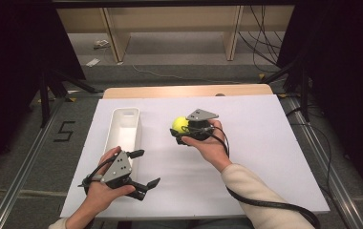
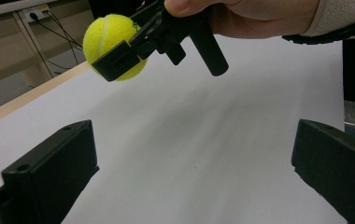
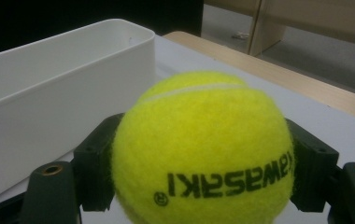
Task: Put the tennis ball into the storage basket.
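High view: the right claw (image 1: 183, 128) grips a yellow ball (image 1: 180, 124) just right of the white bin (image 1: 124, 125) on the counter (image 1: 246, 157). The left claw (image 1: 146, 168) gapes open near the bin's near end.

Left gripper view: the ball (image 2: 105, 39) hangs above the counter.

Right gripper view: the bin (image 3: 49, 93) lies beyond the clamped ball (image 3: 203, 149).

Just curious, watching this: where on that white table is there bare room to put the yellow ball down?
The right tongs hold the tennis ball beside the white bin. The widest bare stretch of the table lies right of that hand, out to the edge. The far strip beyond the bin is bare too. It is crowded at the near left, where the open left tongs sit against the bin.
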Action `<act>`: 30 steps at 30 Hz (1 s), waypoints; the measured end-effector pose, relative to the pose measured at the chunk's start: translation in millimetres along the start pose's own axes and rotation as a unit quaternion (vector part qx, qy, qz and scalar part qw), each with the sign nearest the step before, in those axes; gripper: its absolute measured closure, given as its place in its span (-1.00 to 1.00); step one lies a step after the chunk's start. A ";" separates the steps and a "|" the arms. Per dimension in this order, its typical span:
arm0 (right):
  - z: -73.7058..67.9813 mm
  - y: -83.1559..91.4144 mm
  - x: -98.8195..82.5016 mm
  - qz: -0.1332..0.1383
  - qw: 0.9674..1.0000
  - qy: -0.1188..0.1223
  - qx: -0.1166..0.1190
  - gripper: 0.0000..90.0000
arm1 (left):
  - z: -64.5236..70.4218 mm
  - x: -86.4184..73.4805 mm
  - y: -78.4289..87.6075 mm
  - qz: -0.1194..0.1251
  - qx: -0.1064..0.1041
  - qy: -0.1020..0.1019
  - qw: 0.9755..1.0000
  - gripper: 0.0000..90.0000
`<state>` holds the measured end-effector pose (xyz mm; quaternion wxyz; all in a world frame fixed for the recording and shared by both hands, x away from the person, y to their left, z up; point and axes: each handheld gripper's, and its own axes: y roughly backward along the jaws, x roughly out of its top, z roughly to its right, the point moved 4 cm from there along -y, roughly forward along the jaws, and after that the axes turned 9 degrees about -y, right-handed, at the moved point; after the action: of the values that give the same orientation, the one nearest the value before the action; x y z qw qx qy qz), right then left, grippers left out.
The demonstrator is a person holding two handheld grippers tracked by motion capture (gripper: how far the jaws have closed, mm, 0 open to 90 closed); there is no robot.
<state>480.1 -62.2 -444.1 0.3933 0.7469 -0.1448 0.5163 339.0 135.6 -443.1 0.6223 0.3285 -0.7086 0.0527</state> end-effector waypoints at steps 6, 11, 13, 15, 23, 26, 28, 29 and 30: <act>-2.2 -0.2 1.1 0.002 1.000 0.001 0.001 -0.42 | 0.1 0.0 0.1 0.000 0.000 0.000 1.000 -1.00; -4.1 -0.5 2.7 0.003 1.000 0.003 0.002 -0.42 | 0.1 -0.1 -0.1 0.000 0.000 0.000 1.000 -1.00; -4.9 -0.7 3.4 0.003 1.000 0.003 0.004 -0.42 | -0.1 -0.2 -0.2 0.000 0.000 0.000 1.000 -1.00; -5.4 -1.0 3.8 0.004 1.000 0.003 0.004 -0.42 | -0.1 -0.2 -0.1 0.000 0.000 0.000 1.000 -1.00; -7.4 -1.7 5.1 0.004 1.000 0.003 0.006 -0.42 | -0.1 -0.1 0.0 0.000 0.000 0.000 1.000 -1.00; -8.5 -1.9 6.3 0.005 1.000 0.004 0.007 -0.42 | -0.1 0.0 0.1 0.000 0.001 0.000 1.000 -1.00; -9.4 -2.0 7.0 0.006 1.000 0.005 0.008 -0.42 | -0.1 0.0 0.1 0.000 0.000 0.000 1.000 -1.00; -9.9 -2.2 7.3 0.006 1.000 0.004 0.008 -0.42 | -0.1 0.0 0.0 0.000 0.000 0.000 1.000 -1.00; -10.2 -2.4 7.5 0.007 1.000 0.005 0.008 -0.42 | -0.1 -0.1 0.1 0.000 0.000 0.000 1.000 -1.00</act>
<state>478.0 -51.7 -437.0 0.3843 0.7468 -0.1436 0.5235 339.0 135.7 -443.1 0.6222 0.3286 -0.7086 0.0529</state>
